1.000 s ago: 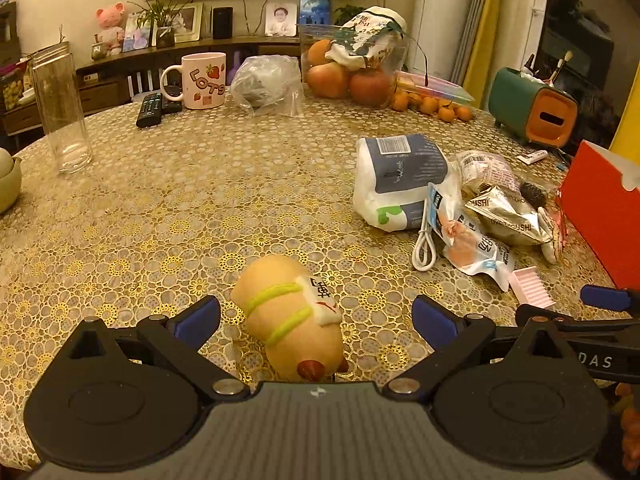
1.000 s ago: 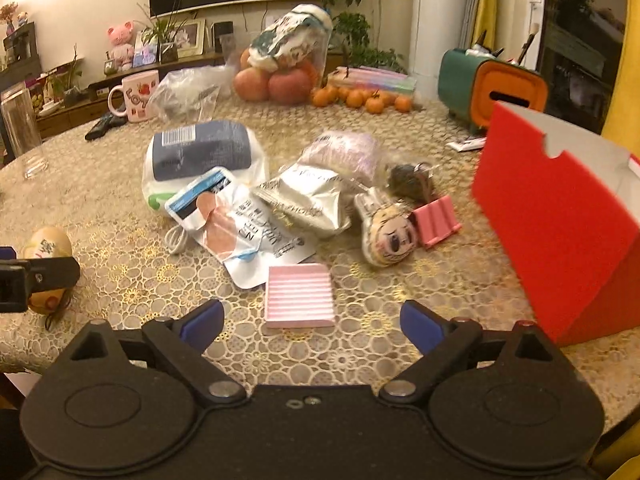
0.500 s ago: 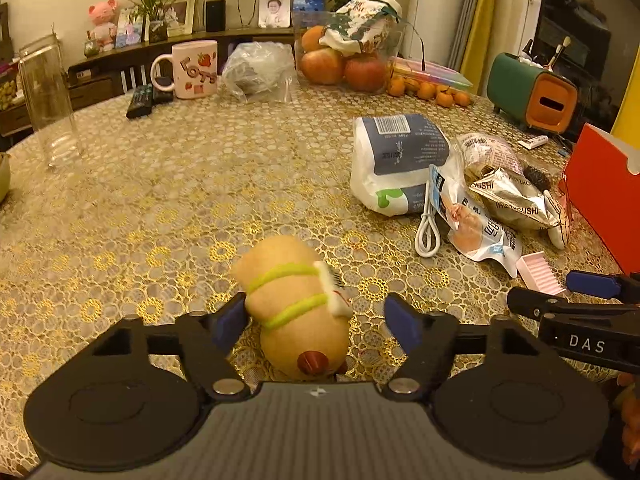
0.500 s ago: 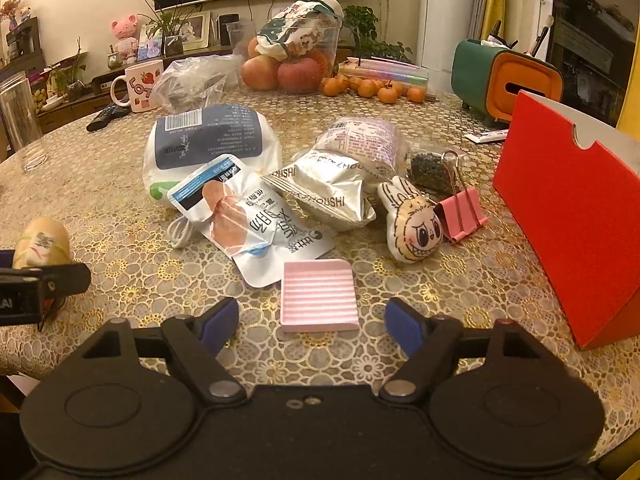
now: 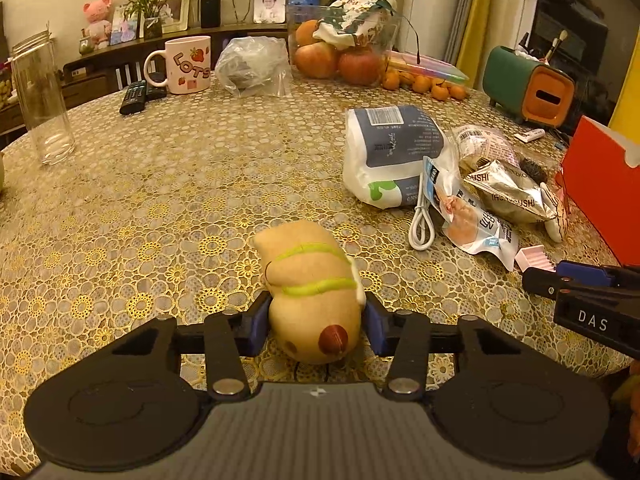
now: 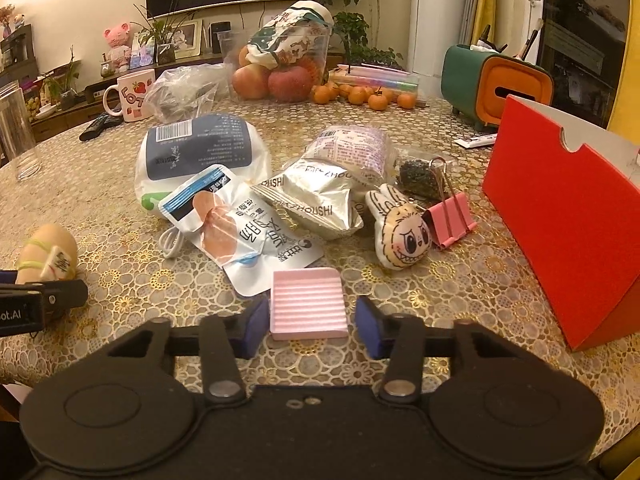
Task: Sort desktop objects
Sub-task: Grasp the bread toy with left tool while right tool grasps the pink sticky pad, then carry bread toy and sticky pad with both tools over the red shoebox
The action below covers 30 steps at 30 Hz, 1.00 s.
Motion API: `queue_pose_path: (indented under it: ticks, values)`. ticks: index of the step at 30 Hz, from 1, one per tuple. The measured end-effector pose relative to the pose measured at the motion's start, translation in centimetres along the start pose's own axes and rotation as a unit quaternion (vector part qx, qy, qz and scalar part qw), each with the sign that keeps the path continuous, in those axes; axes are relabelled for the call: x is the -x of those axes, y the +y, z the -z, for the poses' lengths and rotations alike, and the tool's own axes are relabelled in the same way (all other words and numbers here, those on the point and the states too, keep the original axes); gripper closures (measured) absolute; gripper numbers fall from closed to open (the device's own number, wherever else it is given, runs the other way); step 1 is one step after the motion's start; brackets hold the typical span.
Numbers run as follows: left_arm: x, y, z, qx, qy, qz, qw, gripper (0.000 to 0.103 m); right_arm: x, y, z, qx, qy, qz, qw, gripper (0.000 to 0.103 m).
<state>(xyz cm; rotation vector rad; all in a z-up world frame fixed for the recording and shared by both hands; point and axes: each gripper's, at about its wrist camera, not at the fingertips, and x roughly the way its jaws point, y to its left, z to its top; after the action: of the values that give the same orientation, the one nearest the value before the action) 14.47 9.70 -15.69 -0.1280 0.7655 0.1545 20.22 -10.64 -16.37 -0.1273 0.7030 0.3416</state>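
My left gripper (image 5: 314,326) is shut on a tan plush toy (image 5: 310,288) with two green bands, lying on the gold lace tablecloth (image 5: 160,184). The toy also shows at the left of the right wrist view (image 6: 48,254). My right gripper (image 6: 308,322) has its blue pads close on either side of a pink ribbed block (image 6: 307,303); a narrow gap shows on each side. That block also shows in the left wrist view (image 5: 534,258).
A pile lies mid-table: white-and-blue pack (image 6: 200,156), snack packets (image 6: 240,232), silver bag (image 6: 316,196), rabbit plush (image 6: 402,232), pink binder clip (image 6: 450,220), white cable (image 5: 422,224). A red box (image 6: 568,216) stands right. Glass jar (image 5: 42,100), mug (image 5: 186,64), fruit (image 5: 340,60) stand behind.
Both grippers have narrowed. The left one has closed onto the plush toy. The right one has moved forward and drawn its pads in around the pink block.
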Motion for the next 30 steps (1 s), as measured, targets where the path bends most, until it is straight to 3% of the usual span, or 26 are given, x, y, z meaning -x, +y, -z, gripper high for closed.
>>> queue_pose_path:
  ticks: [14, 30]
  values:
    - [0.5, -2.0, -0.3, -0.012, -0.008, 0.006, 0.9999, 0.059, 1.0, -2.0, 0.3, -0.006, -0.01, 0.004, 1.0, 0.064]
    - [4.7, -8.5, -1.6, -0.057, -0.026, 0.059, 0.9963, 0.059, 6.7, -5.7, -0.4, -0.029, -0.05, -0.002, 0.998, 0.064]
